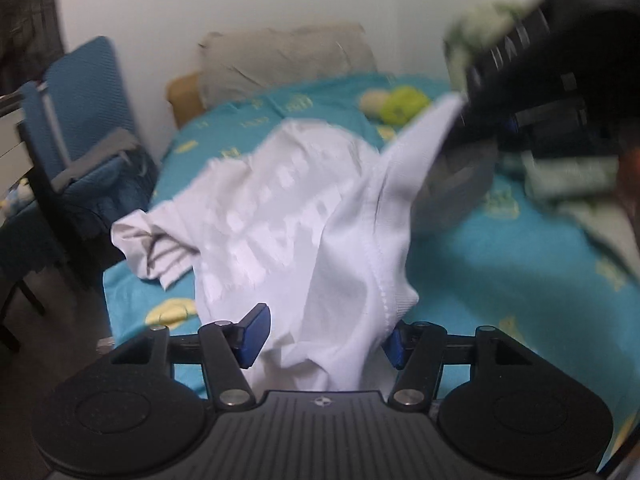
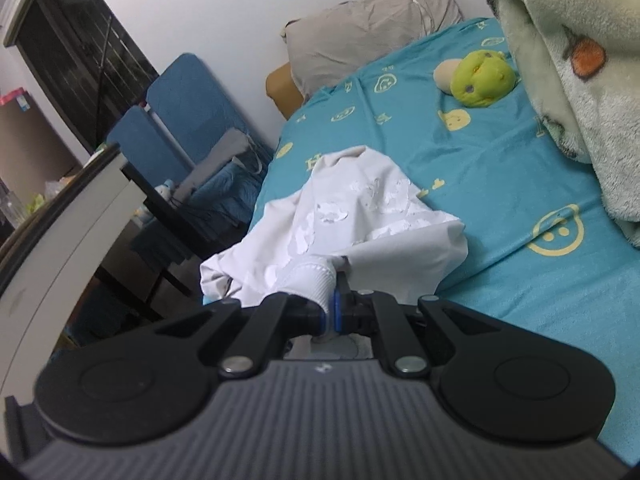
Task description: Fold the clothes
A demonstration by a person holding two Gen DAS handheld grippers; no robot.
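Teal smiley-print bed sheet — white shirt between wide left jaws, ribbed collar pinched in right jaws — print unreadable.

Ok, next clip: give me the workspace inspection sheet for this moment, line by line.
Surface: bed with teal smiley-print sheet, partly covered.
Job's things: white T-shirt, crumpled, unfolded, one part lifted.
Clutter: green plush toy; fleece blanket heaped at the bed's far side; grey pillow at the head.
Grippers: right gripper shut on the shirt's ribbed edge; left gripper open, cloth draped between its fingers.
Cables: nothing seen.
Surroundings: blue chair beside the bed, white wall, dark window.
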